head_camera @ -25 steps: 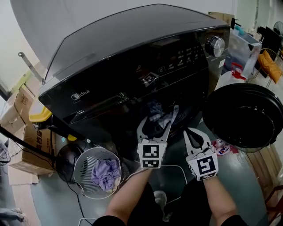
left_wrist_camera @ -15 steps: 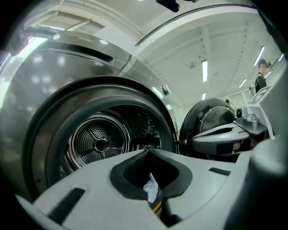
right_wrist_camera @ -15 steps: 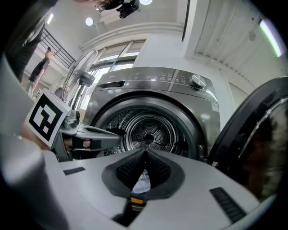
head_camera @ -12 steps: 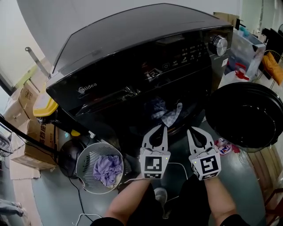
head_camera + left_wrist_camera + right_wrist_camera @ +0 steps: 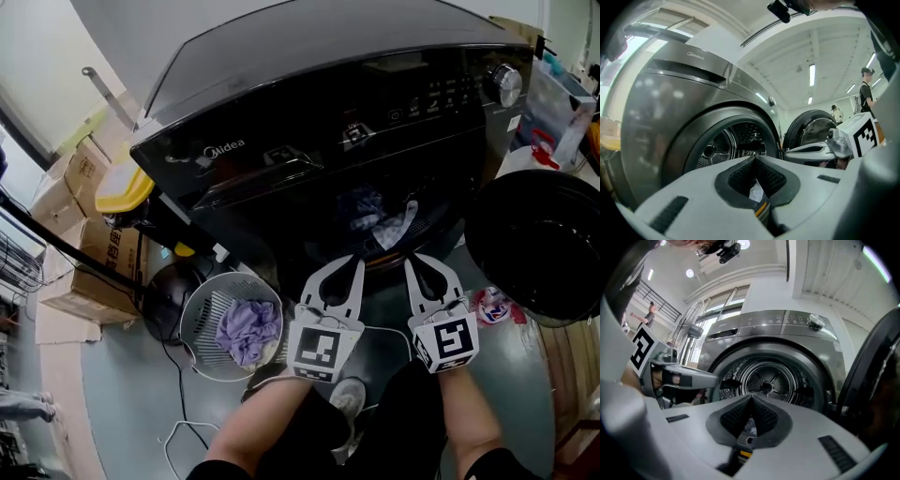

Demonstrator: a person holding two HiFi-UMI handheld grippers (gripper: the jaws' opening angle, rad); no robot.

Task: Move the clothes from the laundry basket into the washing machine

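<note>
Much of the drum's inside was dark in head view. Only a bunch of blue & white clothes (image 5: pixel 380 211) showed at the mouth of the washing machine (image 5: pixel 309 112); anything deeper wasn't readable. In both gripper views the grippers' own bodies covered the lower drum (image 5: pixel 764 380), so the clothes were hidden there and only the perforated back wall showed above. The door (image 5: pixel 539 248) stood swung open at right, cut off by the frame edge.

The laundry basket (image 5: pixel 199 319) sat on the floor (image 5: pixel 122 394) just in front of the machine, left of the person's arms. A purple garment (image 5: pixel 246 328) lay in it; what was under it couldn't be made out. A dark round obj (image 5: pixel 167 302) just beside the basket wasn't identifiable. Cardboard boxes (image 5: pixel 80 281) at left were partly cut off.

L claw (image 5: pixel 359 264) had jaws together, tips meeting, w/ nothing btwn them. It was held in front of the drum mouth, clear of the clothes. In its own view a small pale patch showed low behind the closed pads (image 5: pixel 743 176); cloth or gripper part, couldn't tell.

R claw (image 5: pixel 410 264) also had jaws together and held nothing. It sat beside the L claw, apart from it, facing the drum, w/ pads (image 5: pixel 738 416) met.
</note>
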